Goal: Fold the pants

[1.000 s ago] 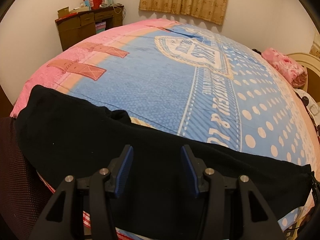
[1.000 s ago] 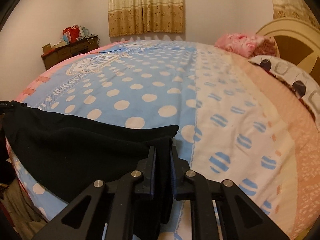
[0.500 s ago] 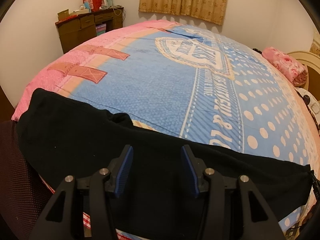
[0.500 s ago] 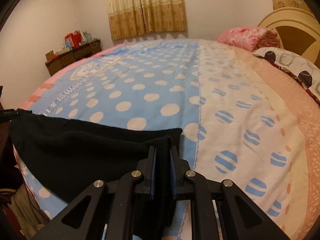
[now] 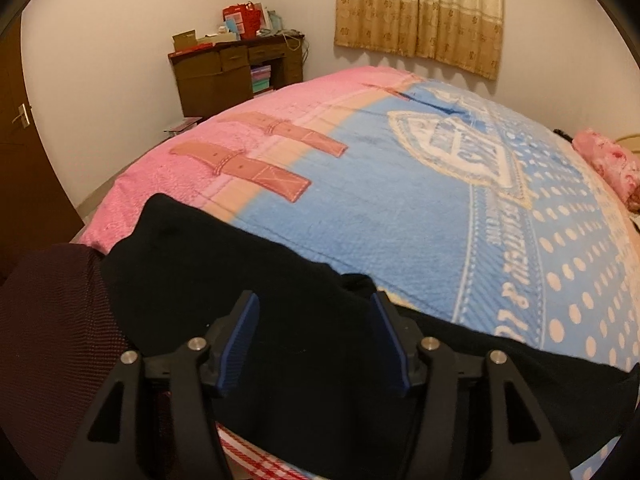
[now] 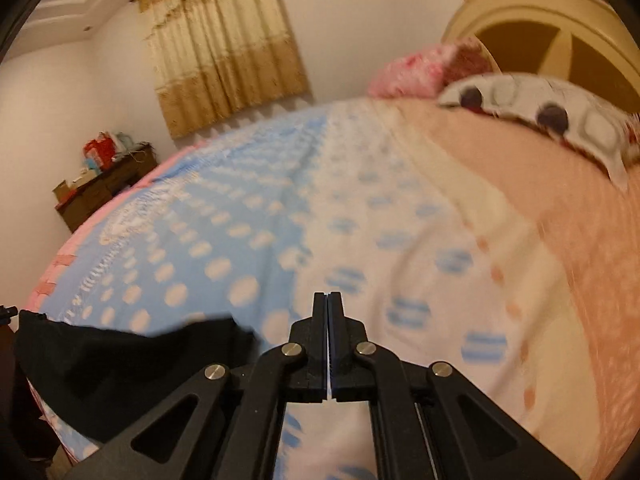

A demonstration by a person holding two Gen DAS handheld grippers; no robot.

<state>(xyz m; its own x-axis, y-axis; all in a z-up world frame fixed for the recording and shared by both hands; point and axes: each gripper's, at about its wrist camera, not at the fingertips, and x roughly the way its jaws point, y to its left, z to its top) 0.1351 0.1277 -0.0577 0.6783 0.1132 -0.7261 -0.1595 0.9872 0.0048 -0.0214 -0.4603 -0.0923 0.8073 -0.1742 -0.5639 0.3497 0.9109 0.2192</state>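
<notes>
Black pants lie stretched along the near edge of the bed, across a blue, pink and polka-dot bedspread. My left gripper is open, its blue-padded fingers spread just above the black cloth, holding nothing. In the right wrist view the pants lie at the lower left, their end slumped on the bedspread. My right gripper is shut with nothing between its fingers, lifted to the right of the cloth. This view is blurred.
A dark wooden desk with clutter stands against the far wall below curtains. A pink pillow and a patterned pillow lie by the headboard. A dark red mesh surface sits at the left, beside a door.
My right gripper has let go of the pants end, closed empty and swung up and right; the cloth dropped onto the bed. My left gripper shifted left along the pants, still open.
</notes>
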